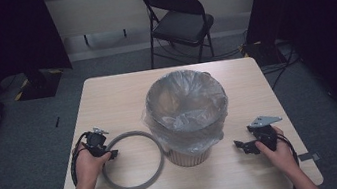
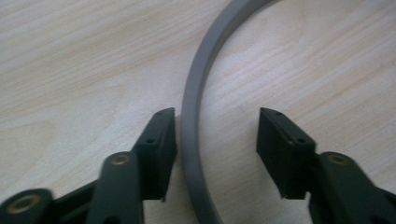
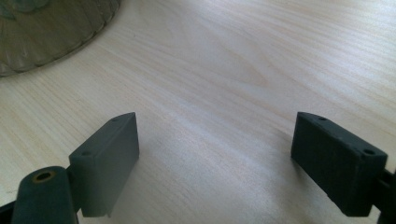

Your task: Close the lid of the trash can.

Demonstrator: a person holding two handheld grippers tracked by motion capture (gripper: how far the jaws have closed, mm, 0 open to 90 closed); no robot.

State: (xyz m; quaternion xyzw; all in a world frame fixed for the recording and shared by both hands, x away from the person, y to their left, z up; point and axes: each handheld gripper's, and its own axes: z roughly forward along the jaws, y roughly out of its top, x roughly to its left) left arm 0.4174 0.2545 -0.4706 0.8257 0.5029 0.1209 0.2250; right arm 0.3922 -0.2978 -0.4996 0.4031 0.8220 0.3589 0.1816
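The flat grey plastic ring [image 1: 132, 161] lies on the pale wooden table [image 1: 121, 94], just left of the round bin with a clear plastic bag inside [image 1: 187, 117]; the left gripper [image 2: 217, 135] has its jaws on each side of the ring's band; one jaw is just beside the band and the other stands apart, so nothing is squeezed; the right gripper [image 3: 215, 154] is wide open over bare table and holds nothing.

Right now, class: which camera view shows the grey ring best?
The high view: the whole grey ring lies flat on the table beside the lined bin. The left gripper view gives one arc between the left tool.
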